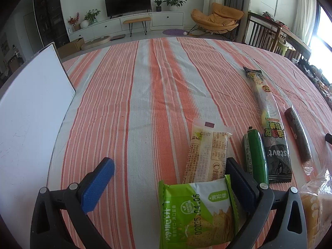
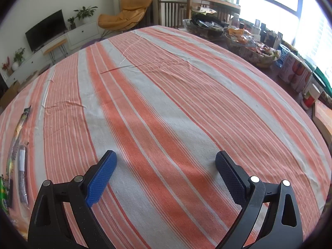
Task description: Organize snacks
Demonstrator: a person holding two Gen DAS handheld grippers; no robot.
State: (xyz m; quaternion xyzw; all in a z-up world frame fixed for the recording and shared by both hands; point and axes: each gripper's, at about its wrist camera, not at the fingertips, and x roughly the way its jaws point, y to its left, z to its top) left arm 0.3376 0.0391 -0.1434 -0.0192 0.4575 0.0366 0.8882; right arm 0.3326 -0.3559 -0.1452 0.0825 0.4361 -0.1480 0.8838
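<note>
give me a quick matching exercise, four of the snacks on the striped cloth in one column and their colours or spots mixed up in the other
Things:
1. cracker packet
2. sausage stick
3. long noodle packet
4. thin brown stick

Descriptions:
A. dark green, short, beside the black packet
B. farthest right of these four
C. light green, between the left gripper's fingers
D. black, reaches farthest up the cloth

Pairs: 1-C, 2-A, 3-D, 4-B

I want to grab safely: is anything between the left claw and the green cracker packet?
Nothing visible. The green cracker packet already lies between the open left claw fingers; the pale beige wafer packet lies just beyond it.
</note>
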